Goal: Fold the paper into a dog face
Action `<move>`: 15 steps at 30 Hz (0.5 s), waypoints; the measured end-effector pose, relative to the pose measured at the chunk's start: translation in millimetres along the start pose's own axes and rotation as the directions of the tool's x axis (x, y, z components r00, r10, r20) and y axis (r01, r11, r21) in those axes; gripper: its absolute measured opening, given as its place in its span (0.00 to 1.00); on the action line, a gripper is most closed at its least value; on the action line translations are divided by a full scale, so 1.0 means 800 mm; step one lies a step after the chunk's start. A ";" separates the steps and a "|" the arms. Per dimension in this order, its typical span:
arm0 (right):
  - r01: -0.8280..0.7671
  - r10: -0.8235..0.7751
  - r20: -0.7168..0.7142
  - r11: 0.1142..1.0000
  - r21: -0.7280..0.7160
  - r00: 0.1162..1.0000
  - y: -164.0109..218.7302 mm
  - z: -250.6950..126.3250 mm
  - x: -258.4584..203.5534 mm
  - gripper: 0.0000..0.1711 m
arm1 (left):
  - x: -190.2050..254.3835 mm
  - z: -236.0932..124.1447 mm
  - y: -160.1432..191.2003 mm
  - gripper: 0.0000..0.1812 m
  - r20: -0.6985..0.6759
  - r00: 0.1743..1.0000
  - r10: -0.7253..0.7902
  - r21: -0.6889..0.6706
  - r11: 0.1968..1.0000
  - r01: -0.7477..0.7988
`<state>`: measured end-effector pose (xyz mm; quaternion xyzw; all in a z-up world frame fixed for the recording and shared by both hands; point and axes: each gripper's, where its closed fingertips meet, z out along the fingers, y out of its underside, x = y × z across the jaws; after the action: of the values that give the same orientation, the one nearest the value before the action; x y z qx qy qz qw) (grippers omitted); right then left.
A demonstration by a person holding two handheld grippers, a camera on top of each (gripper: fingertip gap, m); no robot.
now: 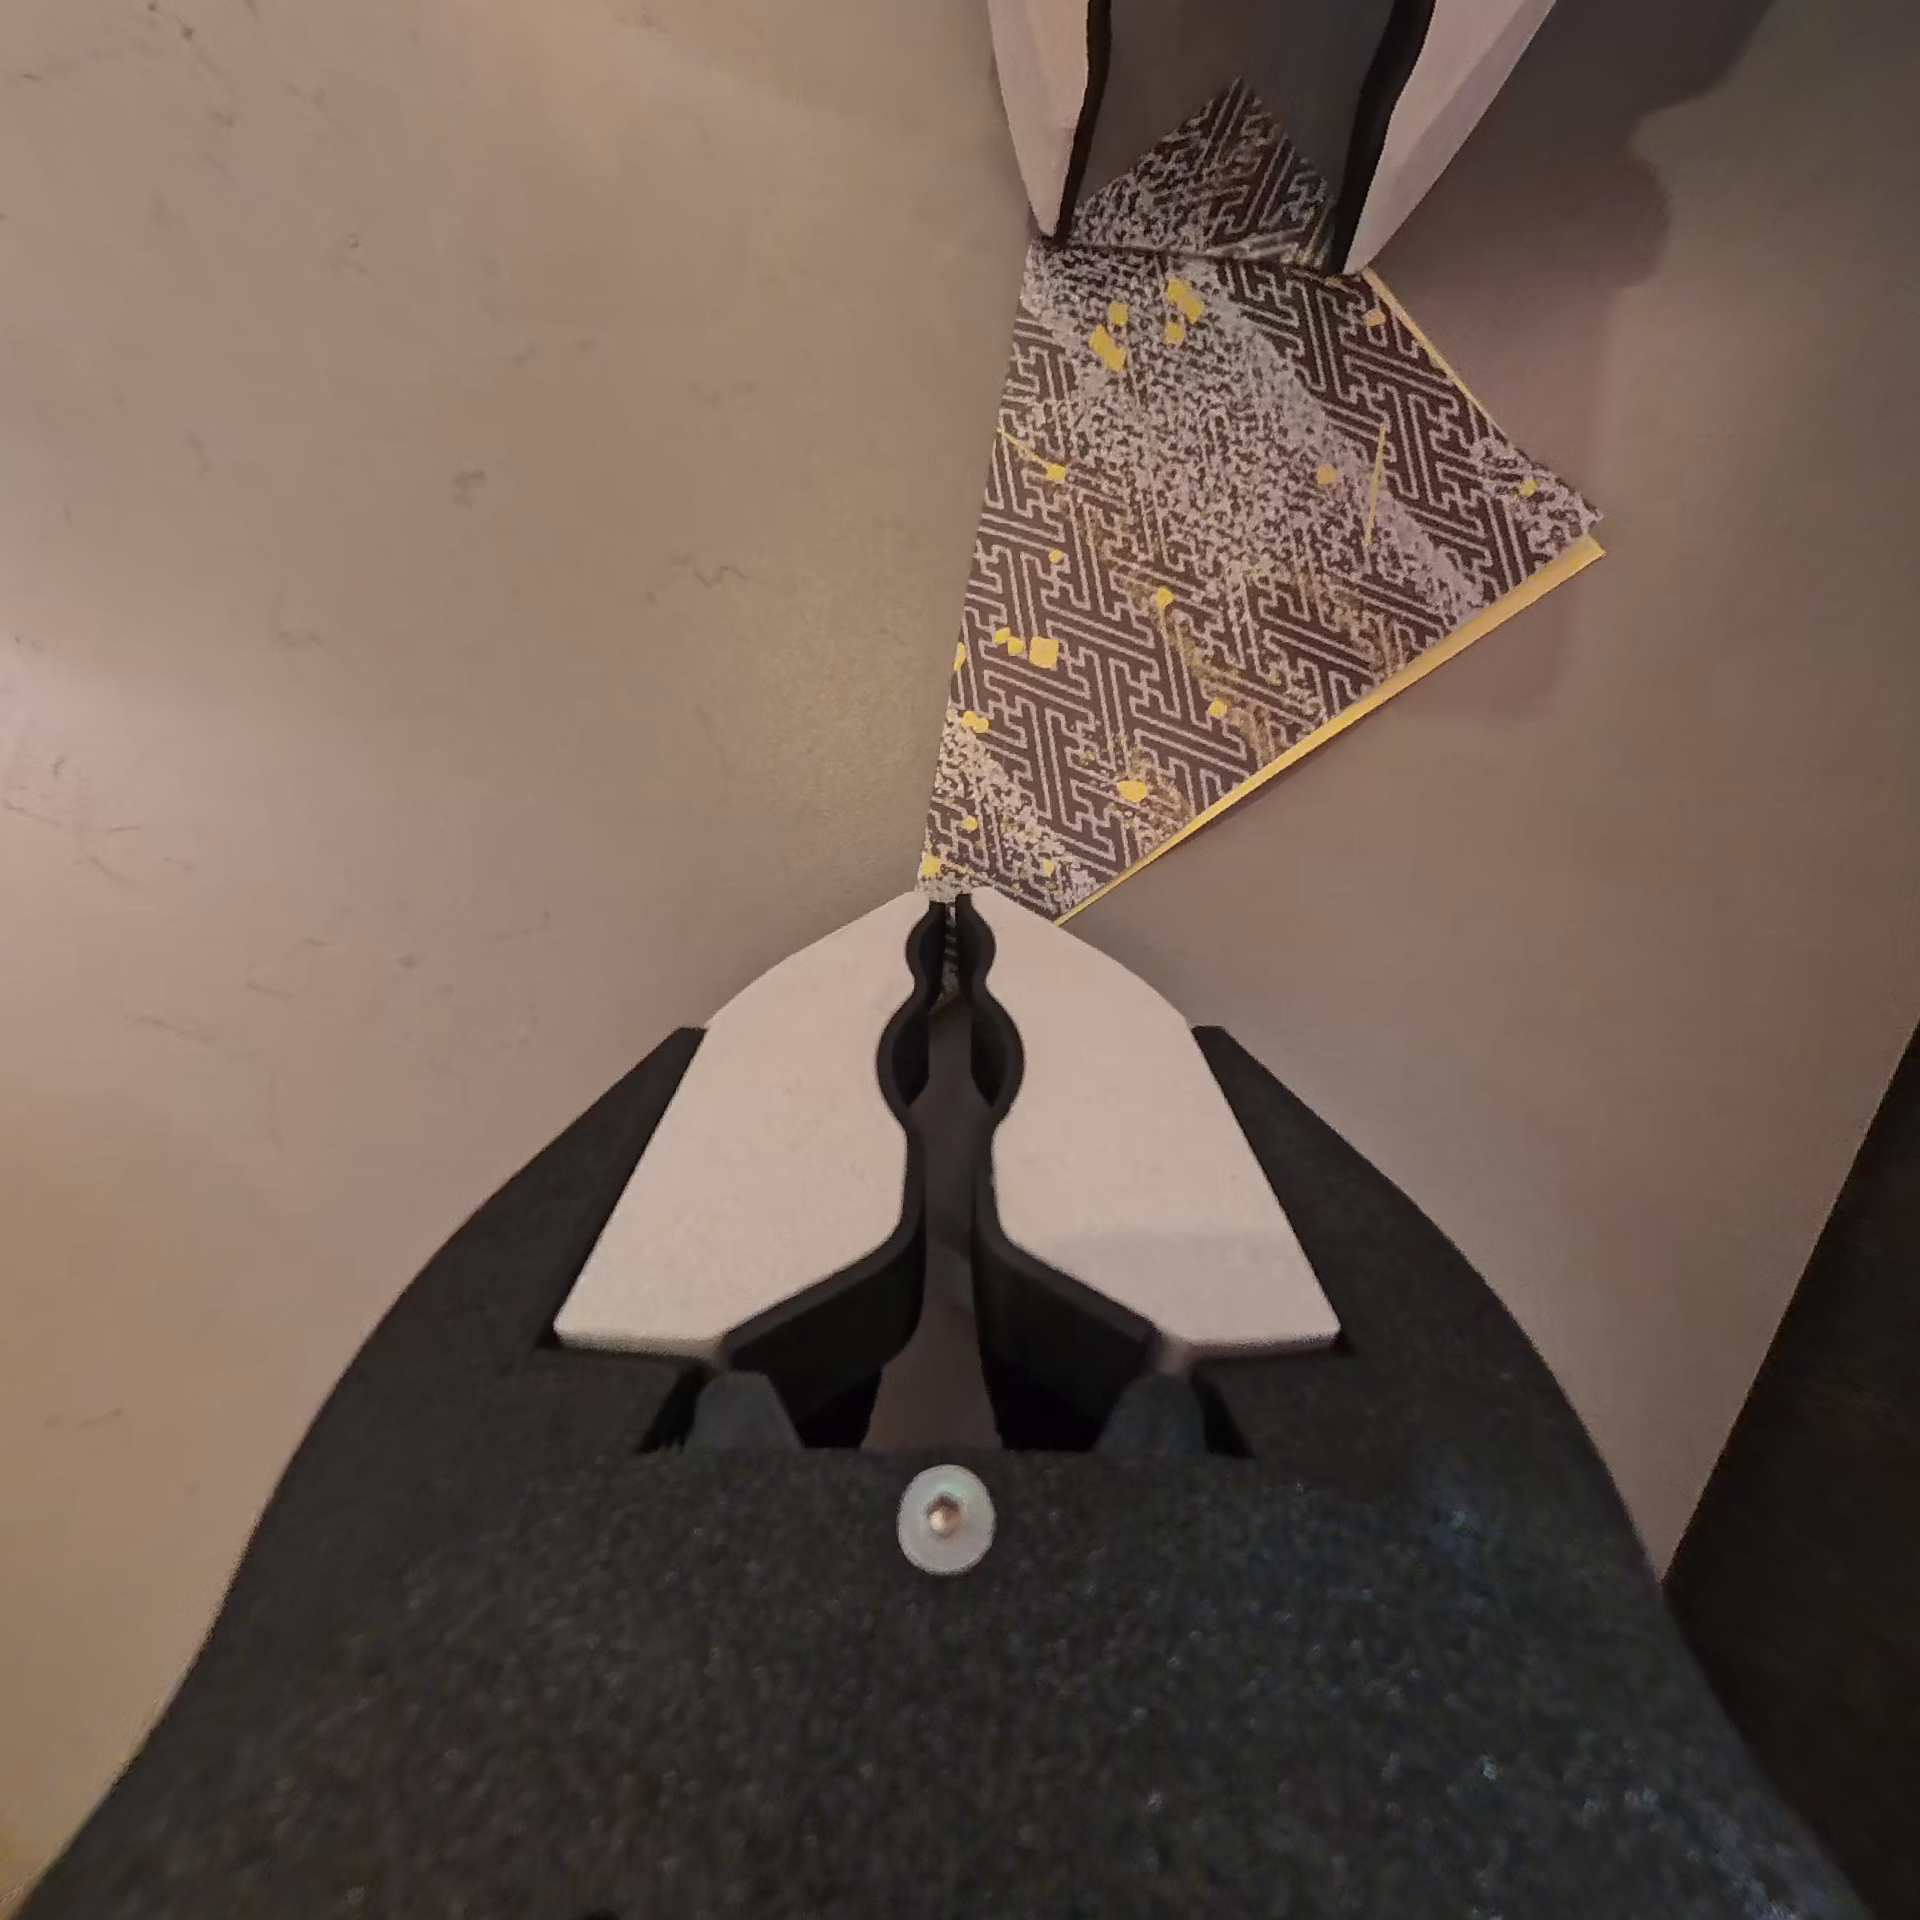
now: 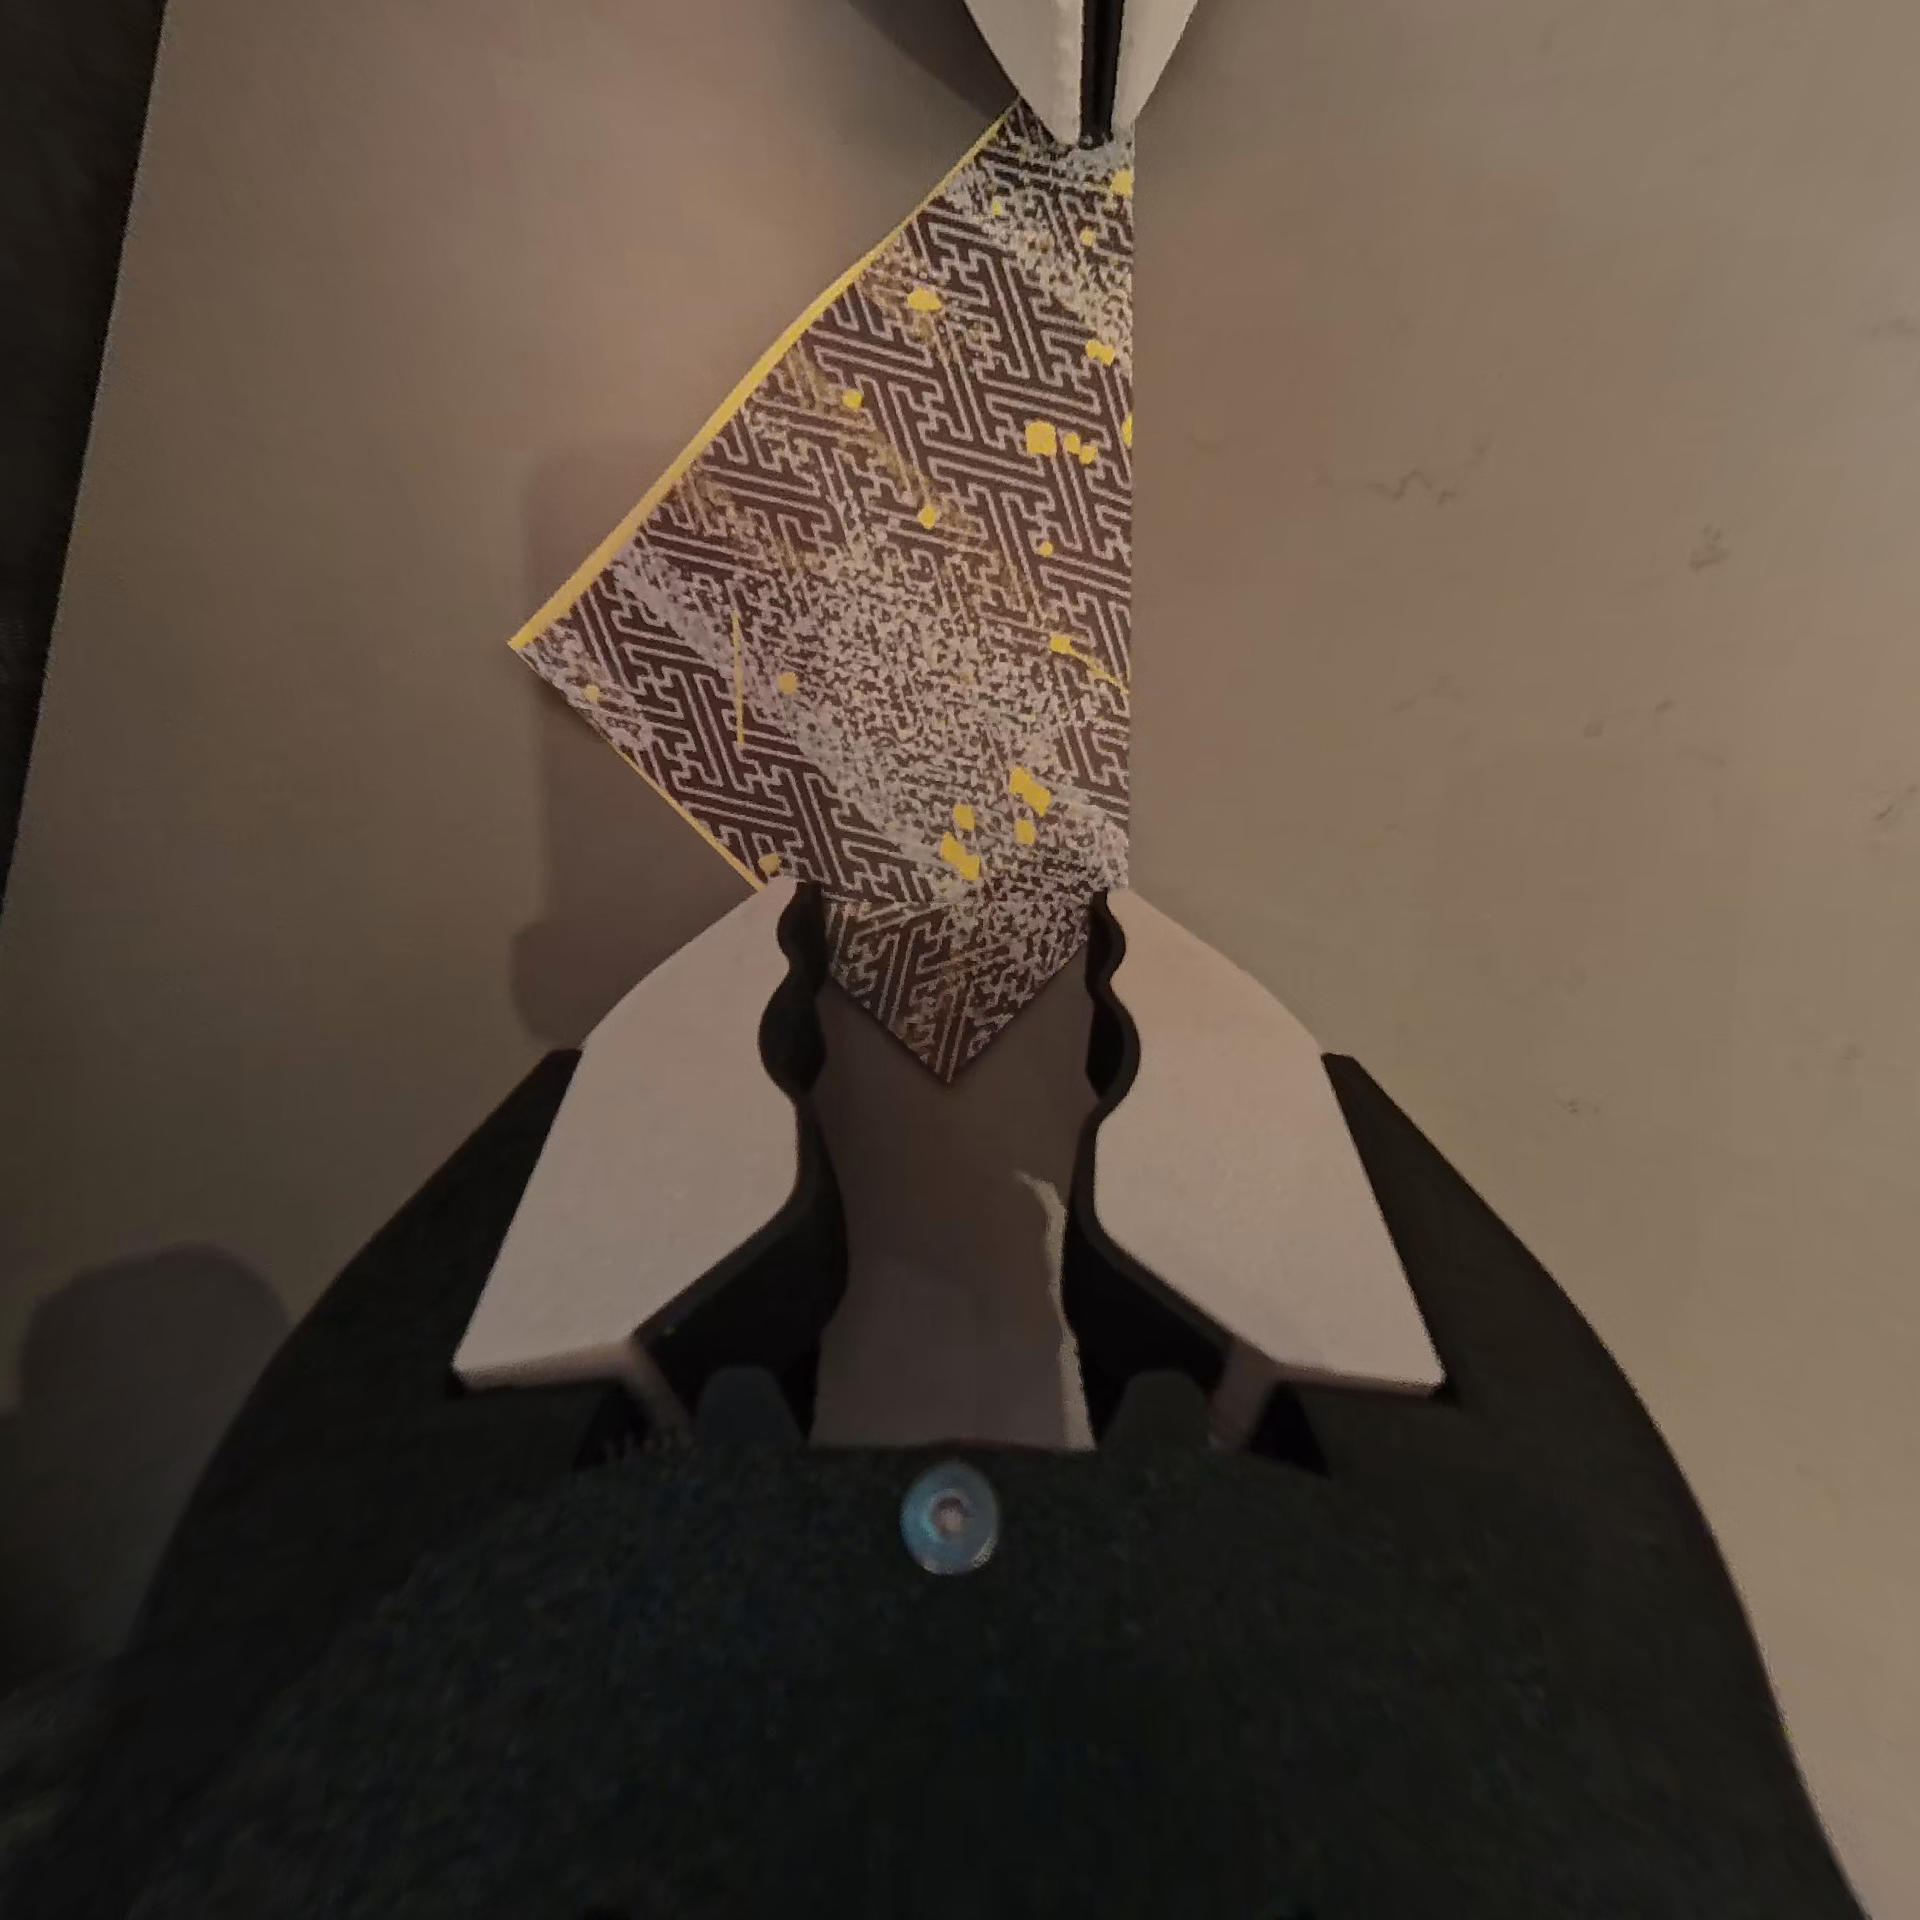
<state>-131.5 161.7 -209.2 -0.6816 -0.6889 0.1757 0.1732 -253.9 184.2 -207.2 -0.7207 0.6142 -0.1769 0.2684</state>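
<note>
The paper is folded into a triangle, dark with a white maze pattern and gold flecks, with a yellow underside showing along its edges. It lies on a beige table. My left gripper is shut on the paper's near corner. My right gripper is open at the opposite corner, its fingers on either side of a small creased corner flap. In the right wrist view the paper stretches away from my open right gripper. The flap lies between its fingers. The left gripper pinches the far tip.
The table edge and a dark area beyond it show at the lower right of the left wrist view. The same dark area runs along the left side of the right wrist view. There is about 12 centimetres between the tips of the two grippers.
</note>
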 end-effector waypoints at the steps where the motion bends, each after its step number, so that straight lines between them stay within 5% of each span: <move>1: 0.004 -0.004 -0.003 1.000 0.001 1.000 -0.002 -0.001 0.001 0.28 | 0.001 0.000 -0.001 0.01 0.002 1.000 -0.005 0.001 1.000 0.005; 15: 0.071 -0.072 0.007 0.996 0.046 0.997 -0.063 0.020 0.006 0.28 | 0.000 0.018 -0.018 0.01 0.013 1.000 -0.019 -0.006 1.000 0.019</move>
<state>-183.5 165.9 -198.9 -0.6517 -0.7094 0.1877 0.1920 -234.3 188.1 -210.3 -0.7285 0.6060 -0.1730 0.2685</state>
